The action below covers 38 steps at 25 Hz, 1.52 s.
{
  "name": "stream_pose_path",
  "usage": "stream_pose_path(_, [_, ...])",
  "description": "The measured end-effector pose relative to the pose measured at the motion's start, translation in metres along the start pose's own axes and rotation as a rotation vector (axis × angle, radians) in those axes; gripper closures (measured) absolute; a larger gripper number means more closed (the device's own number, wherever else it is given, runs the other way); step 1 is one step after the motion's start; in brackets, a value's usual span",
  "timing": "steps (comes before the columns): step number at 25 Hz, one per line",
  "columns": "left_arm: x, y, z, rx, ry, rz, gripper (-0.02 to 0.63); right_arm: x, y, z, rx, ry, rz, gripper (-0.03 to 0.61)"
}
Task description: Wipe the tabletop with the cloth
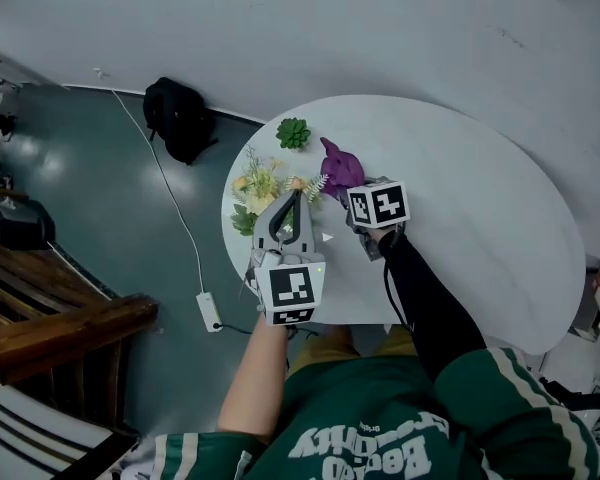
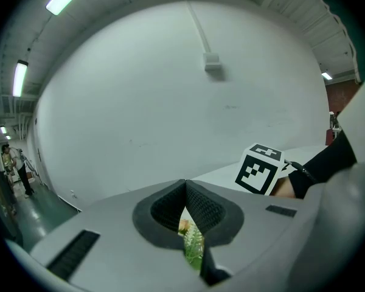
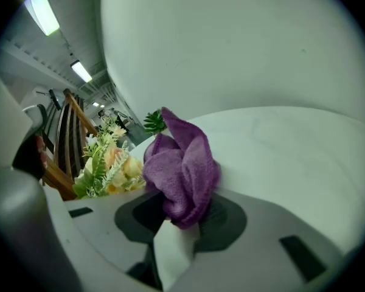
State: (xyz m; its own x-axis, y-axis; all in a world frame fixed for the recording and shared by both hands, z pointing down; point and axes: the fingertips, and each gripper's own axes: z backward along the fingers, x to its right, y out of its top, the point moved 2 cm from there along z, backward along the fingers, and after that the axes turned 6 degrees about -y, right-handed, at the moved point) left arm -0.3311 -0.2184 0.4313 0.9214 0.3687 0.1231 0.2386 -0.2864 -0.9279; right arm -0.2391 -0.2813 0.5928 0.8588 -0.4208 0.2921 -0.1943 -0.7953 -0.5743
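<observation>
Nearest you, your left gripper (image 1: 298, 193) points to 12 o'clock over the near left edge of the white table (image 1: 480, 198). Its jaws are closed, with the tips meeting. In the left gripper view a thin slit behind the tips shows a peach bloom and a green leaf, and I cannot tell whether anything is pinched there.

Just at 3 o'clock from it, your right gripper (image 1: 350, 190) is clamped on the purple cloth (image 1: 340, 168). The right gripper view shows the cloth bunched into a tall wad that sticks up out of the closed jaws. The cloth sits over the left part of the table. Whether it touches the top cannot be told.

The bunch of flowers (image 1: 258, 188) lies on the table at 9 o'clock from the cloth, close beside it, with the tips of your left gripper at its right edge. The small green plant (image 1: 293, 133) stands further on, at 11 o'clock from the cloth, near the table's far left rim.

On the floor at 9 o'clock from you are a white cable (image 1: 170, 198) and a plug box (image 1: 210, 311). Further out, at 10 o'clock, a black backpack (image 1: 180, 118) sits at the foot of the wall.
</observation>
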Motion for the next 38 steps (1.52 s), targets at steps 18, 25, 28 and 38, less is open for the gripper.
stream_pose_path(18, [0.081,0.016,-0.045,0.003,-0.143,-0.022,0.612,0.121,-0.039,0.074,-0.006,-0.187,-0.084,0.456])
stream_pose_path(25, [0.15,0.032,-0.071,-0.008,-0.193,-0.048,0.612,0.198,-0.071,0.129,-0.001,-0.237,-0.142,0.456])
stream_pose_path(28, [0.191,0.043,-0.084,-0.003,-0.226,-0.054,0.612,0.236,-0.088,0.156,0.0,-0.258,-0.167,0.456])
stream_pose_path(38, [0.348,0.077,-0.128,0.023,-0.368,-0.075,0.612,0.361,-0.153,0.252,0.008,-0.341,-0.245,0.456])
